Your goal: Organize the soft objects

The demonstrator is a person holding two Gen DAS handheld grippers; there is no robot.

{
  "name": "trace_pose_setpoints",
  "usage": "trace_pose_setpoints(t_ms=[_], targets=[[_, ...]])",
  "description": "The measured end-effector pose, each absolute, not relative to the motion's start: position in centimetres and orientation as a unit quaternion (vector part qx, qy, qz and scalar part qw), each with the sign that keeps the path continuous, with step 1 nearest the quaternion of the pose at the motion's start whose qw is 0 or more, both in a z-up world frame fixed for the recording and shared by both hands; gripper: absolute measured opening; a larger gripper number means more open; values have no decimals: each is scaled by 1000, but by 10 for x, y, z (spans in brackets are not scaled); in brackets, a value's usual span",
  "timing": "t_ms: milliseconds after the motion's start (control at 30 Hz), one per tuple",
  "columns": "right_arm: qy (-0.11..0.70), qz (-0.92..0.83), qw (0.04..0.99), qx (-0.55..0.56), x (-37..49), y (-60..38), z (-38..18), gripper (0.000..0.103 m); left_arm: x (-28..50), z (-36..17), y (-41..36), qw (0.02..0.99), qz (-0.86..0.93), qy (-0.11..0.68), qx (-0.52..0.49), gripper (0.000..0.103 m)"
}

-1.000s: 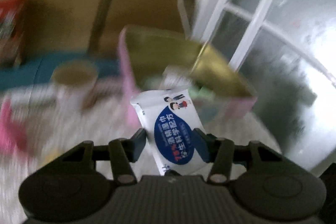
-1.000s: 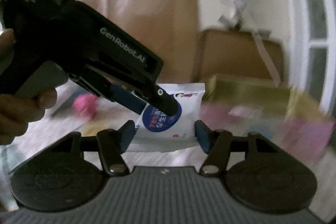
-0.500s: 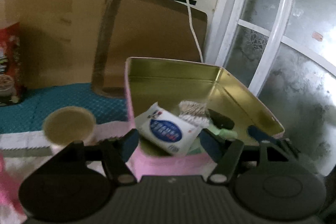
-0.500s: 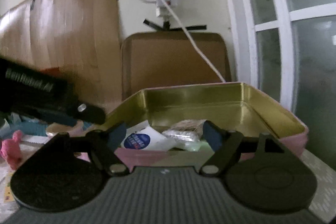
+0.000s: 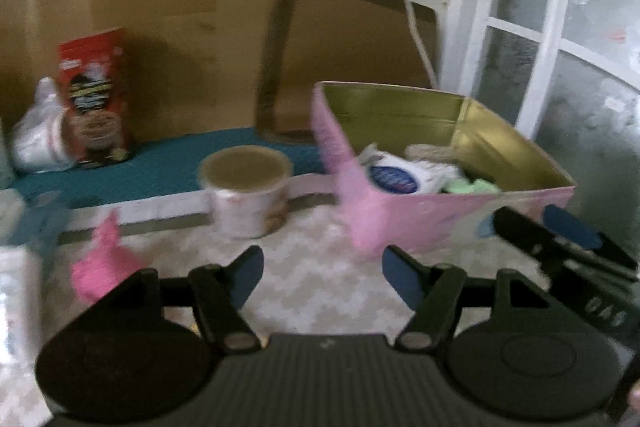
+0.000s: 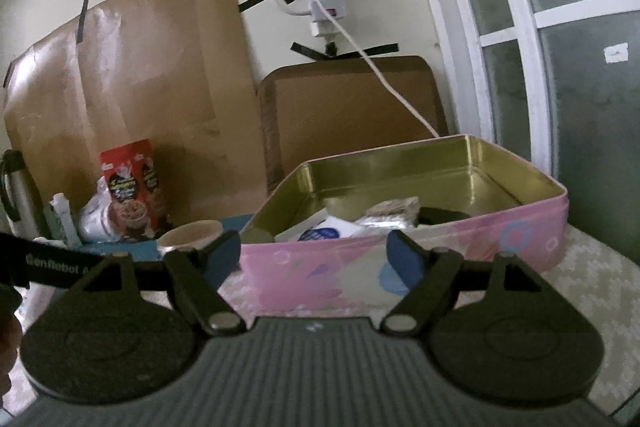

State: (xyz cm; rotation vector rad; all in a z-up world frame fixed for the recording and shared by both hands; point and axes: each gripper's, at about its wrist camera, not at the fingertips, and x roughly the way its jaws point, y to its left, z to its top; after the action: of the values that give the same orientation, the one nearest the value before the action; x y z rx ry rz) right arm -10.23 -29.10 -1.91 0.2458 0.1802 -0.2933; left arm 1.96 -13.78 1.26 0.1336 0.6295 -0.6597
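The wet-wipe packet (image 5: 394, 175), white with a blue oval label, is seen lying inside the pink tin box (image 5: 440, 223), at its left side, against the near left wall. Next to it in the box, a silvery crinkled packet (image 6: 390, 211) and something pale green (image 5: 474, 185) are found; a dark object (image 6: 442, 214) lies further right. The inside of the box is gold coloured.

The left gripper (image 5: 322, 273) is held near the box, low over the patterned cloth (image 5: 320, 291), with its 2 fingers apart and nothing between them. The right gripper (image 6: 314, 255) is also spread, with nothing held, in front of the near wall of the box.

To the left of the box, a paper cup (image 5: 244, 197) is standing on the cloth. Nearer and further left, a pink soft toy (image 5: 104, 265) is seen, blurred. At the far left, a red snack box (image 5: 94, 95) and a white plastic bag (image 5: 38, 143) are placed against the brown cardboard (image 5: 132, 7). Behind the tin box, a brown tray (image 6: 352, 111) is leaned on the wall.
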Motion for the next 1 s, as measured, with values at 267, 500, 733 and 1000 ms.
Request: trace_pose_setpoints(t_ms=[267, 500, 733, 1000], targets=[[116, -152, 968, 163, -104, -266, -24, 82, 18, 5, -90, 913, -274, 297, 60, 67], [140, -156, 961, 180, -103, -251, -23, 83, 14, -5, -68, 918, -259, 294, 63, 75], [141, -147, 961, 186, -106, -237, -20, 83, 11, -10, -55, 923, -250, 283, 76, 80], [159, -160, 955, 195, -111, -230, -15, 83, 8, -12, -46, 918, -278, 276, 65, 82]])
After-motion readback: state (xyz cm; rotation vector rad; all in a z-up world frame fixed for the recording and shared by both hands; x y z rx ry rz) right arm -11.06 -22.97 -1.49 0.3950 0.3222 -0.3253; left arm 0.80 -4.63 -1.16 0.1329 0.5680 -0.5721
